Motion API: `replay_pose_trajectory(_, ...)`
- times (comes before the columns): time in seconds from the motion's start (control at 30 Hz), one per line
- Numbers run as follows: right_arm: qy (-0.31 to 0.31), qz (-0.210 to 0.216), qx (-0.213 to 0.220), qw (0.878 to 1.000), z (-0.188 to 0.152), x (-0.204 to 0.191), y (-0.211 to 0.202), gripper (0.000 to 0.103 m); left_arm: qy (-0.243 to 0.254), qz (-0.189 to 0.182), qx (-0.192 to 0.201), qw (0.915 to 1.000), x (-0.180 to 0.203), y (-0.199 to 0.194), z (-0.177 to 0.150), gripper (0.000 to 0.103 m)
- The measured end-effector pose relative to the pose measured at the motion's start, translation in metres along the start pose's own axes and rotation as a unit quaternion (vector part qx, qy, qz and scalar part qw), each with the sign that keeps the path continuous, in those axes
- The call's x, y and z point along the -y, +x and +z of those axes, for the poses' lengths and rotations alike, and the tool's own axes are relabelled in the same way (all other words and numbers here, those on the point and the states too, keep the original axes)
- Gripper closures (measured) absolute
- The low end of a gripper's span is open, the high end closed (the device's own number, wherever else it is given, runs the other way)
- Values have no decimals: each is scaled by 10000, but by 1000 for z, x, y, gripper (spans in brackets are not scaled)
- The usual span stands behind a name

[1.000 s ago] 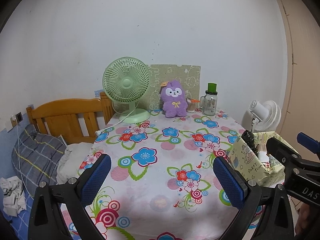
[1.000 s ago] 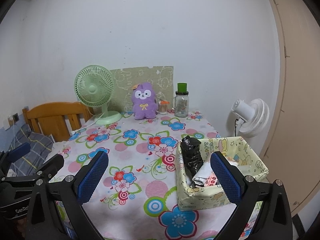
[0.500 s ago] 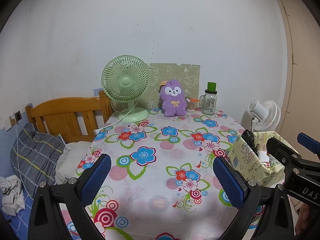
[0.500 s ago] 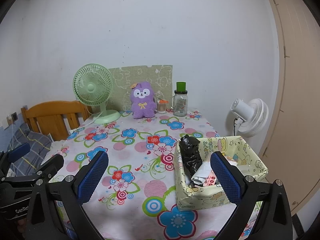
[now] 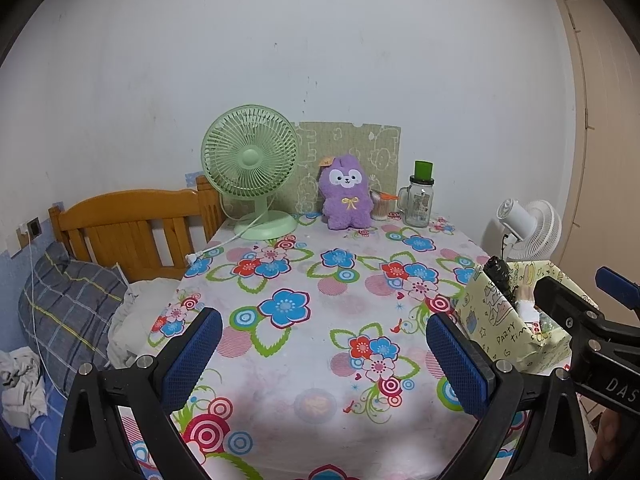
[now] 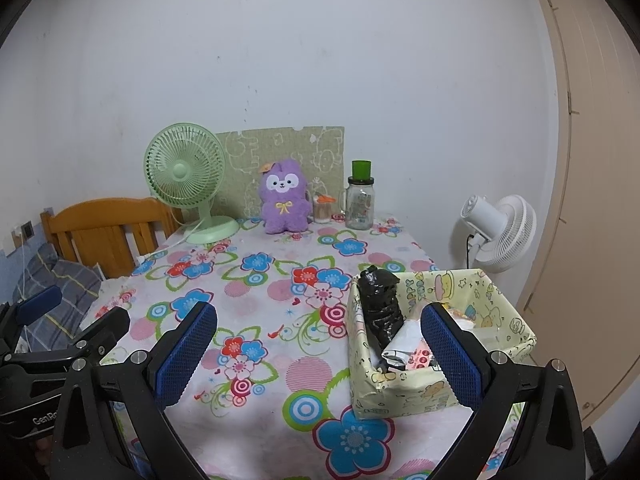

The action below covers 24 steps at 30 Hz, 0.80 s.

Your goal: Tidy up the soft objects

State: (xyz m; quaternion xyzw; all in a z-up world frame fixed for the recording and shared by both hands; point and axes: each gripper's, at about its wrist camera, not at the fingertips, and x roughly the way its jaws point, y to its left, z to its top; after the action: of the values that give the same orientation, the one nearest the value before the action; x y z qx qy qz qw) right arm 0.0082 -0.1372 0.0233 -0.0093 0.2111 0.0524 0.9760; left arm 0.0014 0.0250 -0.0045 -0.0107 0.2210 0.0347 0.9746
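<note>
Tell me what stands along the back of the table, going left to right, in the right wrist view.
green desk fan → purple plush toy → small jar of sticks → glass jar with green lid. The patterned board behind them spans several, so I leave it out.

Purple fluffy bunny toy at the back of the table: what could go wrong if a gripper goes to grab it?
The purple plush bunny toy sits close between the green desk fan and the small cup with an orange lid, with the glass jar with a green lid just beyond. A wide-open right gripper might knock one over. The fan's white cord could also snag.
</note>
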Motion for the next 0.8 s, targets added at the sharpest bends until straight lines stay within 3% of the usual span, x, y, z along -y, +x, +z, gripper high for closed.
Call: replay_pose_trajectory(0.8, 59, -123, -79, 9999, -2, 13, 7, 0, -32, -83, -99, 9999, 14, 12, -1, 0)
